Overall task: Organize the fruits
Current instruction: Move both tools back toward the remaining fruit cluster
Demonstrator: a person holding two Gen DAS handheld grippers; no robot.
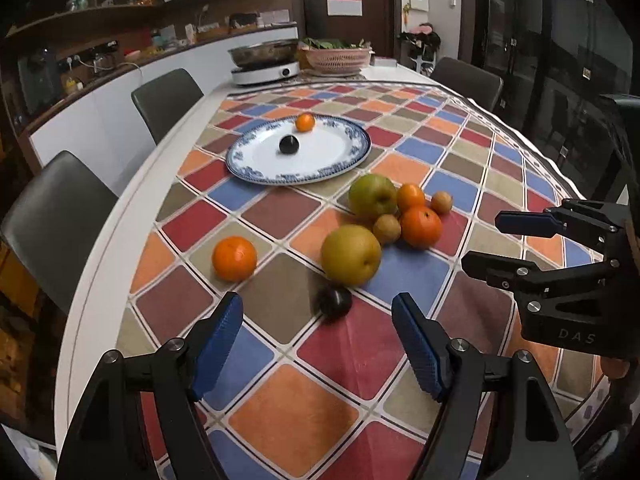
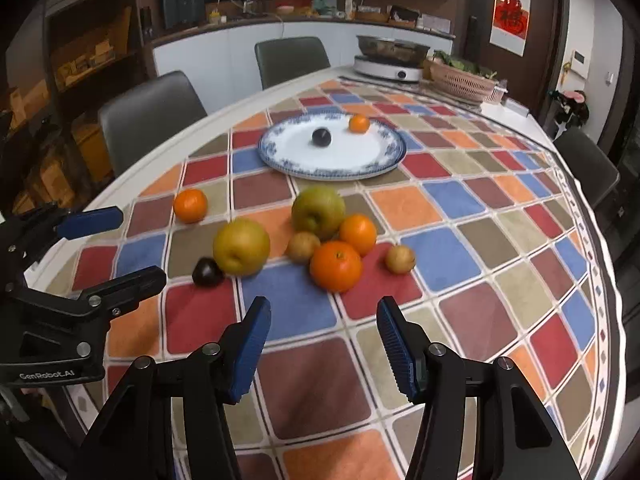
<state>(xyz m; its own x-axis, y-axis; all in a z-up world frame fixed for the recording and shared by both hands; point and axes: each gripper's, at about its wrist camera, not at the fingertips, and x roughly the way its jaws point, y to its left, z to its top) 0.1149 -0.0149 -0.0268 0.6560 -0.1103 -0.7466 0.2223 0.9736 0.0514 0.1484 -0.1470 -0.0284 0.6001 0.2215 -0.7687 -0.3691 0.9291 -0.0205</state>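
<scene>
Two fruits (image 1: 289, 145) on blue-rimmed plate (image 1: 352, 154)

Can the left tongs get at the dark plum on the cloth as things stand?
Probably yes. The left tongs are open and the plum lies just ahead between their tips, nothing between. The pear sits close behind it, seemingly touching.

The counter (image 1: 120, 216) is white, largely covered by a checked cloth (image 1: 312, 392) in red, blue, orange and brown. On the cloth lie a blue-rimmed plate (image 1: 320, 168), a lone orange (image 1: 234, 259), a dark plum (image 1: 335, 300) just beside a yellow pear (image 1: 351, 255), a green apple (image 1: 372, 196), two more oranges and two small brown fruits. At the far end stand an induction cooker (image 1: 266, 73) and a pink basket (image 1: 338, 59).
</scene>
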